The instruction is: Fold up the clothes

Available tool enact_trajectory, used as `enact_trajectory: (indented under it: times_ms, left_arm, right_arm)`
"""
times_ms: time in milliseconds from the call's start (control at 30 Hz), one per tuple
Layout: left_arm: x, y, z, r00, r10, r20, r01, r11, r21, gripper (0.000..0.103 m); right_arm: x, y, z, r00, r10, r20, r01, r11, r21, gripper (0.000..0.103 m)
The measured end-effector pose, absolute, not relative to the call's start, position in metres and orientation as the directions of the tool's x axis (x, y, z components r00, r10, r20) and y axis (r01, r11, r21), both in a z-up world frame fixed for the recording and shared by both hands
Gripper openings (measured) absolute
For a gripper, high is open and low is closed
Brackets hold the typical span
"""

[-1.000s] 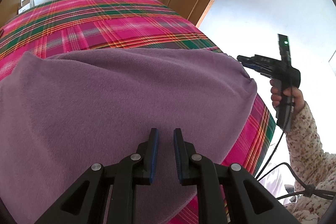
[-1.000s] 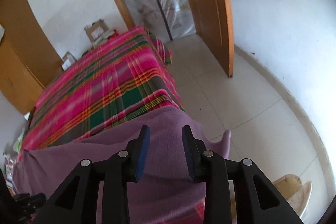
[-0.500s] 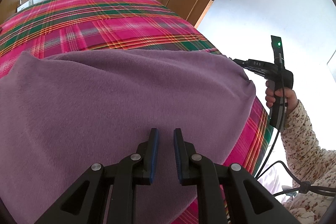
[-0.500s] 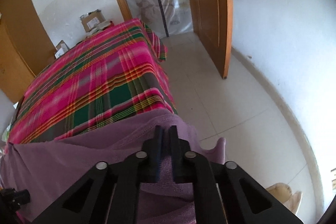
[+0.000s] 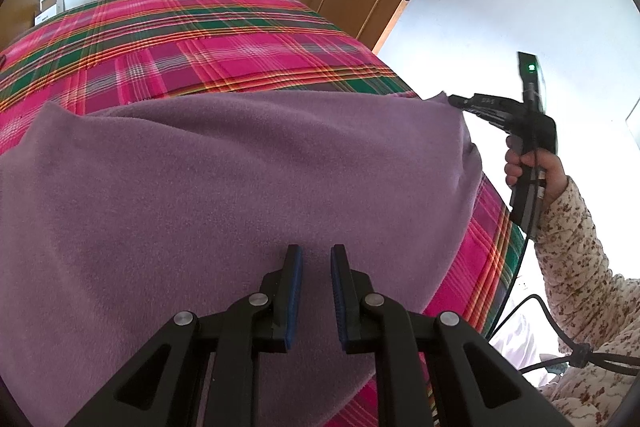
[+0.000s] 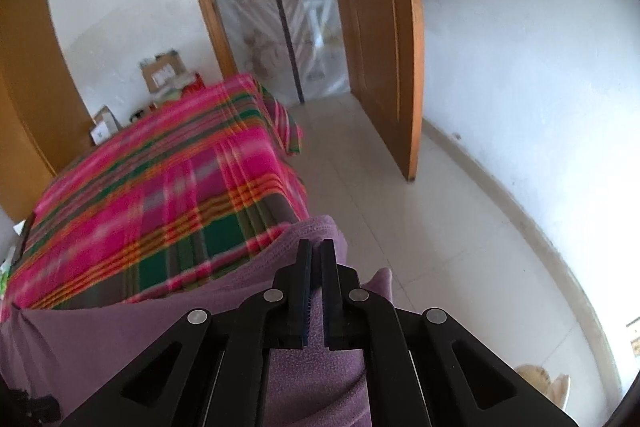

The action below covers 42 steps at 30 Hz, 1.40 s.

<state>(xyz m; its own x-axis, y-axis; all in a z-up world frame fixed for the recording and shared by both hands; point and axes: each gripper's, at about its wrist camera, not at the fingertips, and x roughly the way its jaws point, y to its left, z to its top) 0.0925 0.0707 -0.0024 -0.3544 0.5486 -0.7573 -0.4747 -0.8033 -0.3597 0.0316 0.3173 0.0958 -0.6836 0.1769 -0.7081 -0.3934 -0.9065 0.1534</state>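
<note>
A purple fleece cloth point(image 5: 240, 187) lies spread over the near part of a bed with a pink and green plaid cover point(image 5: 200, 39). My left gripper point(image 5: 316, 255) sits at the cloth's near edge, its jaws narrow with fleece filling the gap between the pads. My right gripper point(image 6: 316, 247) is shut on the cloth's point(image 6: 120, 347) far right corner at the bed's edge. In the left wrist view the right gripper point(image 5: 452, 100) pinches that corner into a raised point, held by a person's hand point(image 5: 532, 167) in a floral sleeve point(image 5: 572, 247).
The plaid cover point(image 6: 160, 187) shows bare beyond the cloth. Pale tiled floor point(image 6: 440, 227) runs along the bed's right side to an open wooden door point(image 6: 384, 47). Cardboard boxes point(image 6: 160, 75) stand past the bed's far end, and a wooden cabinet point(image 6: 24, 67) at the left.
The right gripper's jaws went from apart to shut on the cloth's far right corner, which now stands pulled up into a point. The left gripper has not moved.
</note>
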Motion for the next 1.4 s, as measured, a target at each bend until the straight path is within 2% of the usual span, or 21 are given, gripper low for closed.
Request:
enact_trajectory:
  times_ms: [267,567,833,1133,1267,1400]
  left_arm:
    - [0.091,0.07,-0.003,-0.35,0.555,-0.755,-0.475,-0.8,-0.368,0.015]
    - [0.093,0.071,-0.003,-0.354,0.551,-0.756,-0.473,-0.803,-0.363,0.015]
    - [0.097,0.072,-0.002,-0.357,0.541,-0.762,-0.474,-0.807,-0.352,0.015]
    - [0.106,0.067,-0.002,-0.36,0.536,-0.763,-0.475,-0.81,-0.344,0.015]
    - [0.11,0.063,-0.001,-0.368,0.53,-0.764,-0.474,-0.814,-0.336,0.015]
    - [0.115,0.049,0.001,-0.394,0.519,-0.759,-0.452,-0.828,-0.332,0.015]
  right_arm:
    - [0.024,0.324,0.076,-0.603,0.192,-0.774,-0.442,-0.889,0.124,0.006]
    - [0.058,0.335,0.075,-0.643,0.087,-0.761,-0.424,-0.868,0.259,0.012]
    - [0.088,0.32,0.076,-0.597,0.11,-0.794,-0.388,-0.906,0.167,0.013]
    - [0.121,0.325,0.064,-0.508,0.177,-0.843,-0.444,-0.892,0.08,0.013]
    - [0.13,0.322,0.07,-0.538,0.189,-0.821,-0.465,-0.879,0.102,0.013]
    - [0.126,0.3,0.096,-0.65,0.132,-0.749,-0.365,-0.918,0.155,0.016]
